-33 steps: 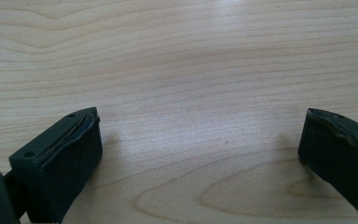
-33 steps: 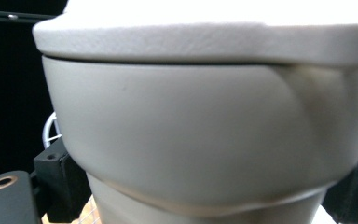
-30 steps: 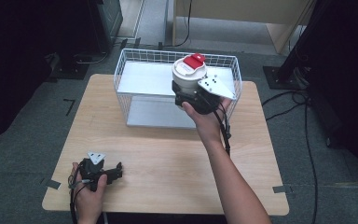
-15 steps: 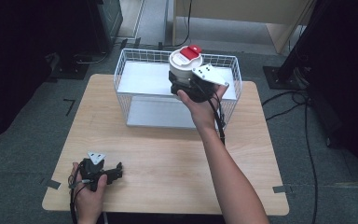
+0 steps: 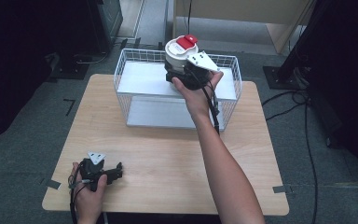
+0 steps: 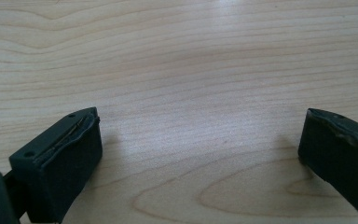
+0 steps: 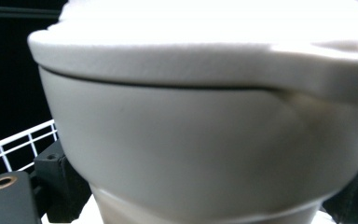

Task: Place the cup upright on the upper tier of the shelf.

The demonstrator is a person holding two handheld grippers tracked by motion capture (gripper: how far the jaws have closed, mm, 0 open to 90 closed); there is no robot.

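Pale wood table on grey carpet floor, dark room

Light wooden table with rounded corners, standing on grey carpet. Tape marks stuck at the table's near corners: one at the left, one at the right. Another small dark mark on the carpet, left of the table. Black cables trailing across the floor to the right, near a dark stand base. Dark cabinet at the far left, with a flat black base beside it. Pale wooden furniture along the far wall. Close-up wood grain in the left gripper view.
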